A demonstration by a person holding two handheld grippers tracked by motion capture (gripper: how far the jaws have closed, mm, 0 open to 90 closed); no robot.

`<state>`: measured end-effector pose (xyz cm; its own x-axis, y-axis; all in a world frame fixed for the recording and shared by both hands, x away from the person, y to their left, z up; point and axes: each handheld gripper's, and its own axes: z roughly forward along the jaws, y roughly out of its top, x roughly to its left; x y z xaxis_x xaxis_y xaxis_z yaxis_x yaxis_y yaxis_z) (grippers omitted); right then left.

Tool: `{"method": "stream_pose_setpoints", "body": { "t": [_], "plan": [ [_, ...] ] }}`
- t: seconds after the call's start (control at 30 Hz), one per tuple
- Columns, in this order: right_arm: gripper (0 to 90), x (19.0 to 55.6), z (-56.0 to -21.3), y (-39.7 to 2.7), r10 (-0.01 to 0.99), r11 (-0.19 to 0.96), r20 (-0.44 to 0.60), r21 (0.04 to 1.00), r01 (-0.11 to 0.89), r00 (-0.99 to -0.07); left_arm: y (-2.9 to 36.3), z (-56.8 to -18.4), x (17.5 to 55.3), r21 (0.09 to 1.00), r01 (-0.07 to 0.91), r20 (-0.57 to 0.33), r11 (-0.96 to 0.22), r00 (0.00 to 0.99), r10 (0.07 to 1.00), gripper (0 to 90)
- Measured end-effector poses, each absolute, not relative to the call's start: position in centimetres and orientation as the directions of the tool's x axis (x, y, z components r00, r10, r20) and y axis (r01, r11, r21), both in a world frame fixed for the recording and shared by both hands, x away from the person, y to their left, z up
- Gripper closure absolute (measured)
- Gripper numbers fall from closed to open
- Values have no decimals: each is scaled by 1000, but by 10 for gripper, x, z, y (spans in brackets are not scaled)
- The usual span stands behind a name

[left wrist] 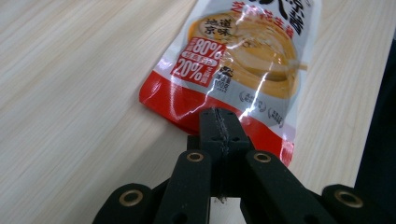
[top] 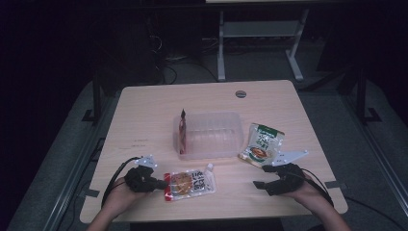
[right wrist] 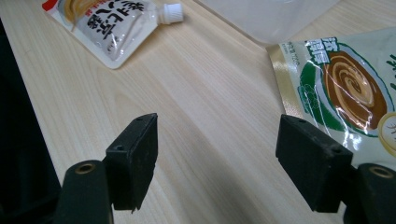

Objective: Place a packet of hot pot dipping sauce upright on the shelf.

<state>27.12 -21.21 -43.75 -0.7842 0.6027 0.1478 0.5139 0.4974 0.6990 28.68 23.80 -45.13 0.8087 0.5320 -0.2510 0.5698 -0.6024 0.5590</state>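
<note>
While clenched on red pouch (top: 189, 184) edge near desk (top: 144, 115) front, left tongs (top: 161, 183); right tongs (top: 260, 179) released, bare, beside green pouch (top: 262, 143). One sachet (top: 182, 131) standing in tub (top: 210, 135); both pouches likely left to load.

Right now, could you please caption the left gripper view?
Left gripper, jaws shut, pinching the red bottom edge of a sauce pouch on the wooden table.

Left hand-held gripper (top: 161, 183) clamped; right hand-held gripper (top: 262, 177) agape.
</note>
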Motion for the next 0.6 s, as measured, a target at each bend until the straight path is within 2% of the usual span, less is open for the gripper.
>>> {"method": "stream_pose_setpoints", "body": {
  "t": [0.6],
  "plan": [
    [283,280,-436,-194,588,494,169,700,516,-791,203,-442,276,603,489,-208,-631,859,467,899]
  ]
}}
